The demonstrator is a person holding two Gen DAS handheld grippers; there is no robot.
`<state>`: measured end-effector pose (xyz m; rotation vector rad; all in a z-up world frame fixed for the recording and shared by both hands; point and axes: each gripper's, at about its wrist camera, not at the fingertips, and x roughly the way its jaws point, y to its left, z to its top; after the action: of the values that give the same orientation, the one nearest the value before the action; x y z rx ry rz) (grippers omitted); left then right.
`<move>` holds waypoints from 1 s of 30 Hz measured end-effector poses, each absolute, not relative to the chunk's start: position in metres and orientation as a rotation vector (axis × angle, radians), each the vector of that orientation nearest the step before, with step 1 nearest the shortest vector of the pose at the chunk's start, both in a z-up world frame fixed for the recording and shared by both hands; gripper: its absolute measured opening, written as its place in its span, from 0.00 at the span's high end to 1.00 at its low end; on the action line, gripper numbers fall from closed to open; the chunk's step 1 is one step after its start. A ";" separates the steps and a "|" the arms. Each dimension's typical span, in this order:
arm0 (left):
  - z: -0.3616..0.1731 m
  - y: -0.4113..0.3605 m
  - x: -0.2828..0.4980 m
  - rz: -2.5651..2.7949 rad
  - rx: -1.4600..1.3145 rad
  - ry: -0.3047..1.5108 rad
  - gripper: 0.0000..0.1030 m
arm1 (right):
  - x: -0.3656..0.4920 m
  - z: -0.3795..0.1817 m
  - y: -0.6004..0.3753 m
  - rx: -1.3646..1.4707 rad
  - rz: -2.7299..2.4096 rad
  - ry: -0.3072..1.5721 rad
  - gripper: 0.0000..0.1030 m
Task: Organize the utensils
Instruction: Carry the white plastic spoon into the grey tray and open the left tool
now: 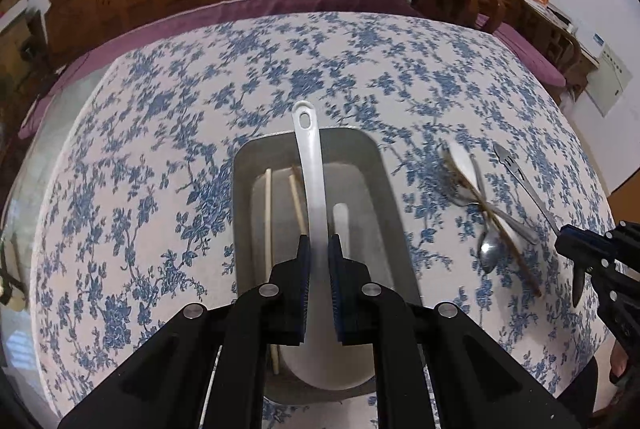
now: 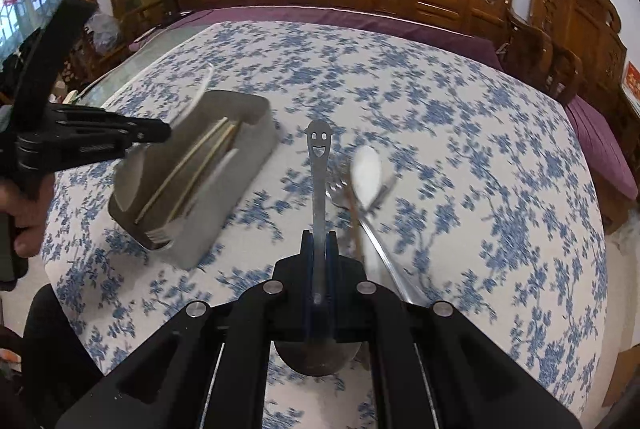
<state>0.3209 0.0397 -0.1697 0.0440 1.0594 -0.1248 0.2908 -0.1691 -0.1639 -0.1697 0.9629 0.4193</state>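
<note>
I have the left claw [image 1: 318,249] clenched on the white ladle [image 1: 310,181] above the grey tray [image 1: 384,181] mid-tabletop, right claw [image 2: 320,241] grasping the smiley spoon [image 2: 319,165]; next, lower both in

White ladle [image 1: 310,197] hangs over the grey tray [image 1: 376,165], chopsticks [image 1: 268,213] inside; smiley spoon [image 2: 319,173] aloft, loose cutlery [image 1: 486,205] crossed nearby.

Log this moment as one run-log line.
left gripper: shut on white ladle | right gripper: shut on smiley spoon | tray: chopsticks inside
</note>
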 end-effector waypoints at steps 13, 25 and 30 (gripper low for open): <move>-0.178 0.060 0.307 -0.131 0.011 1.027 0.75 | 0.294 -0.161 -0.113 -0.208 0.473 0.965 0.93; -0.161 0.099 0.268 -0.098 0.023 0.933 0.72 | 0.294 -0.162 -0.067 -0.233 0.525 0.961 0.93; -0.158 0.113 0.253 -0.084 0.025 0.905 0.72 | 0.293 -0.163 -0.050 -0.238 0.543 0.962 0.93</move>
<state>0.2531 0.1134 -0.1577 0.0249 0.9049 -0.0840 0.2932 -0.0497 -0.1630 -0.2379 0.9616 0.5433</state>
